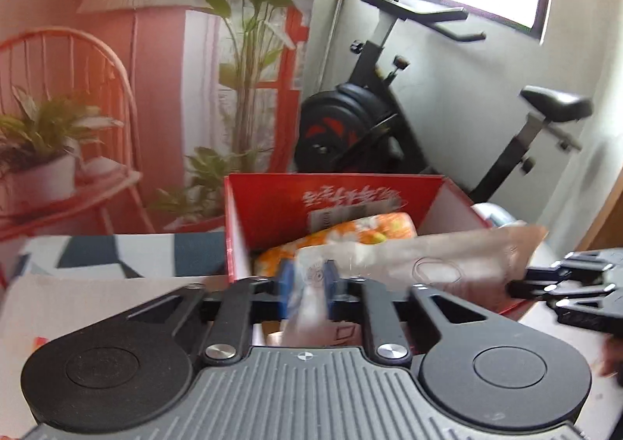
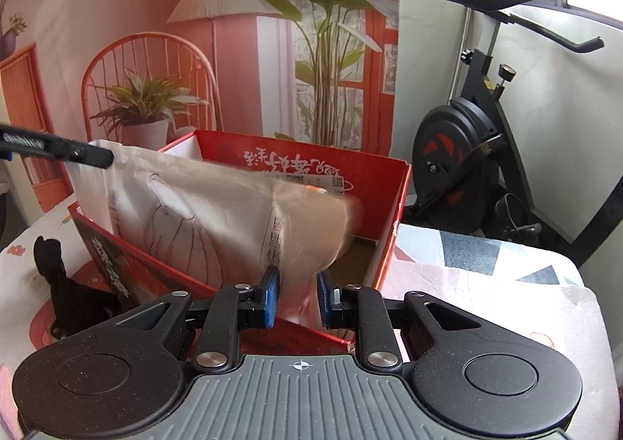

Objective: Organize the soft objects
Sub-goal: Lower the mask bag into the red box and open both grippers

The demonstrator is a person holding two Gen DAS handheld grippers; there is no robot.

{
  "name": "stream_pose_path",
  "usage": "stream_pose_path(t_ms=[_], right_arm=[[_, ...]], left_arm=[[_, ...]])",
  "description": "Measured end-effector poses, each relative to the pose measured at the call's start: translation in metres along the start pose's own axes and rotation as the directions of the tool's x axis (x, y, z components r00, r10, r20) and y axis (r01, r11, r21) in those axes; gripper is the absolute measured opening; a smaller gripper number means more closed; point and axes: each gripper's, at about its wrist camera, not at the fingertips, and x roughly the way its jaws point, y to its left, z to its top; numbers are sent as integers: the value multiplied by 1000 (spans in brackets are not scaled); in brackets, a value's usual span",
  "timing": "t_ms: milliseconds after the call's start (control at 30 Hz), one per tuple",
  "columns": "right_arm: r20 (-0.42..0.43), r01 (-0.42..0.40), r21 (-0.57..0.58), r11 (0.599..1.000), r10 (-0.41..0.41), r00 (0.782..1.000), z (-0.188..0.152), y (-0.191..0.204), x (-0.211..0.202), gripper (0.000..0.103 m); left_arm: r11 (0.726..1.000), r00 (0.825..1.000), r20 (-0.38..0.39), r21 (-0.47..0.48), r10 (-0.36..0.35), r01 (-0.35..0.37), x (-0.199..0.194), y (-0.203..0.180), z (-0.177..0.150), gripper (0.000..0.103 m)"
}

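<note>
1. Left gripper (image 1: 307,288) angled downward toward the red box (image 1: 272,202), at its near-left corner; right gripper (image 2: 298,296) angled downward likewise, at the box's near-right side.
2. Left jaws narrow, blue pads (image 1: 287,286) clamped on one end of the pale plastic bag (image 1: 428,257); film bunched between them.
3. Right jaws slightly wider, blue pads (image 2: 270,294) pinching the other end of the same pale plastic bag (image 2: 202,222); grasp confirmed in the left wrist view, where the right gripper (image 1: 518,290) meets the bag's far edge.
4. Bag stretched between both grippers, spanning the box's open top, lower part dipping inside the near wall.
5. Orange patterned soft pack (image 1: 350,233) lying inside the box, beneath and behind the bag.
6. Black fabric item (image 2: 66,284) on the tablecloth (image 2: 486,272), just left of the box, outside it.
7. Exercise bike (image 2: 467,152) behind the box, to its right.
</note>
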Motion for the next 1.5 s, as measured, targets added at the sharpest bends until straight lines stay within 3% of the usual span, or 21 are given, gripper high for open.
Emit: stream_pose_path(t_ms=[100, 233, 367, 467, 533, 833, 1200, 1267, 1300, 1333, 1367, 1433, 1500], right_arm=[[7, -17, -11, 1000, 17, 1000, 1, -1, -3, 31], [52, -15, -7, 1000, 16, 999, 9, -7, -10, 57], [105, -40, 26, 999, 37, 994, 20, -16, -15, 64], [113, -71, 39, 997, 66, 991, 30, -20, -13, 54], [78, -51, 25, 998, 49, 996, 34, -19, -10, 20], [14, -46, -34, 998, 46, 999, 23, -6, -8, 12], [-37, -35, 46, 998, 36, 999, 10, -2, -11, 9], [-20, -5, 44, 999, 6, 1000, 10, 2, -14, 15], [-7, 19, 55, 998, -18, 1000, 9, 4, -17, 27], [7, 27, 69, 997, -28, 1000, 8, 6, -20, 38], [19, 34, 84, 996, -36, 999, 7, 7, -23, 45], [50, 71, 100, 992, -77, 996, 4, 13, -33, 71], [81, 96, 101, 990, -104, 991, 0, 21, -43, 78]], left_arm=[[1000, 1000, -3, -22, -5, 5, -1, 6, 0, 11], [1000, 1000, -3, -8, -7, 7, -3, 8, -1, 10], [1000, 1000, 1, -3, -12, 12, -7, 6, -5, 10], [1000, 1000, -3, -8, -17, 17, -9, 7, -7, 10], [1000, 1000, -13, -9, -14, 14, -8, 8, -9, 9], [1000, 998, -50, 2, -26, 26, -5, 7, -15, 8], [999, 998, -66, -37, -25, 22, -8, 8, -15, 12], [999, 998, -54, -39, -22, 20, -14, 7, -15, 31], [999, 999, -40, -42, -32, 30, -19, 6, -17, 50], [999, 999, -25, -41, -36, 35, -24, 5, -18, 62], [999, 999, -12, -37, -33, 32, -29, 3, -19, 65], [999, 999, 8, -17, -34, 34, -41, -1, -22, 69], [999, 999, 20, -10, -32, 32, -51, -4, -27, 71]])
